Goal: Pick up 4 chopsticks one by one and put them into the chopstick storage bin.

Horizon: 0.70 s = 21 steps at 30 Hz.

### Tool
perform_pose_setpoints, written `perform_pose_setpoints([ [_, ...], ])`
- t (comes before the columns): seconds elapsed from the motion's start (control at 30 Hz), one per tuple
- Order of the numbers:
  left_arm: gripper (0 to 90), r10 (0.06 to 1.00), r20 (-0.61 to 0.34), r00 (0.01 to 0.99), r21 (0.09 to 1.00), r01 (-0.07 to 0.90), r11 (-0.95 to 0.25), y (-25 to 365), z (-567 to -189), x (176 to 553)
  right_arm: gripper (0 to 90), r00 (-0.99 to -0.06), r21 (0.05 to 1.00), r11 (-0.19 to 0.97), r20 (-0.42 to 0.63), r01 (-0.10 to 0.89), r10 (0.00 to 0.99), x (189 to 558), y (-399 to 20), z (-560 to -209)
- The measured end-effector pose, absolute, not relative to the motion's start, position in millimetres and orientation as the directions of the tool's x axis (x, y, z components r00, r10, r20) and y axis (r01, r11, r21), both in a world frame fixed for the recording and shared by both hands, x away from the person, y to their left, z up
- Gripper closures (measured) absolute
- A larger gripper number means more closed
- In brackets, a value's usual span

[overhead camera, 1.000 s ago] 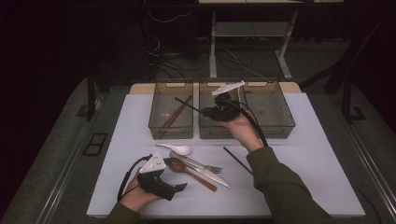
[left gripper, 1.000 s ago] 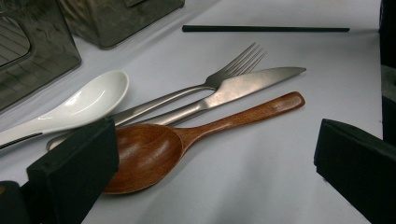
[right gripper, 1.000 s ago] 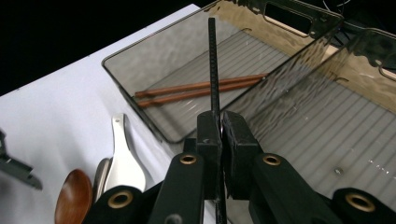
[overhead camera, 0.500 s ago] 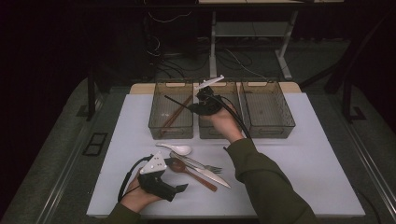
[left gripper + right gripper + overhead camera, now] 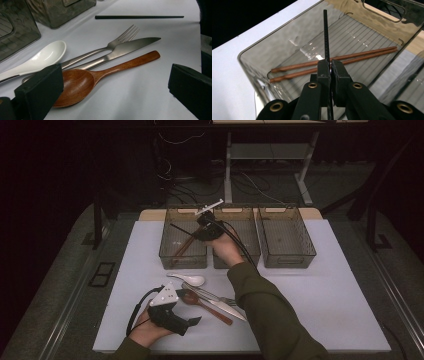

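**Right gripper view: black chopstick poised over the left bin**

In the right gripper view the right gripper has its jaws clamped on a black chopstick, which hangs above the left bin where two brown chopsticks lie on the ribbed floor. This looks like the drop-off step of sorting cutlery. The next move likely calls for lowering the stick inside the walls, then parting the jaws.

The left gripper rests wide open and empty near the desk's front edge, beside the wooden spoon. A second black chopstick waits on the desk, seemingly next.
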<state>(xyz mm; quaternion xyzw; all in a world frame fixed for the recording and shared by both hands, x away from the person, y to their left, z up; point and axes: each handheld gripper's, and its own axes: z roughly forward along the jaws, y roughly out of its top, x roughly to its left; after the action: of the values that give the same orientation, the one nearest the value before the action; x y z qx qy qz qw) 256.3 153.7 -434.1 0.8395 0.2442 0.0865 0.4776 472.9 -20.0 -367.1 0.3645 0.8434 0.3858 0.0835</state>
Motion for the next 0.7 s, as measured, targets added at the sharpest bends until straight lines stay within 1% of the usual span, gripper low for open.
perform_pose_setpoints([
  [0.23,0.0,0.49,-0.087,0.867,0.844,0.325,-0.425,154,-434,256,85.0,-0.721,0.709,0.45,0.118,0.542,0.683,476,-8,-369],
  [0.43,0.0,0.488,-0.08,0.869,0.844,0.32,-0.431,154,-433,256,84.3,-0.717,0.705,0.453,0.113,0.545,0.688,477,-6,-373],
  [0.7,0.0,0.489,-0.079,0.869,0.846,0.318,-0.428,154,-433,255,75.9,-0.722,0.717,0.439,0.128,0.541,0.68,477,-8,-371],
])
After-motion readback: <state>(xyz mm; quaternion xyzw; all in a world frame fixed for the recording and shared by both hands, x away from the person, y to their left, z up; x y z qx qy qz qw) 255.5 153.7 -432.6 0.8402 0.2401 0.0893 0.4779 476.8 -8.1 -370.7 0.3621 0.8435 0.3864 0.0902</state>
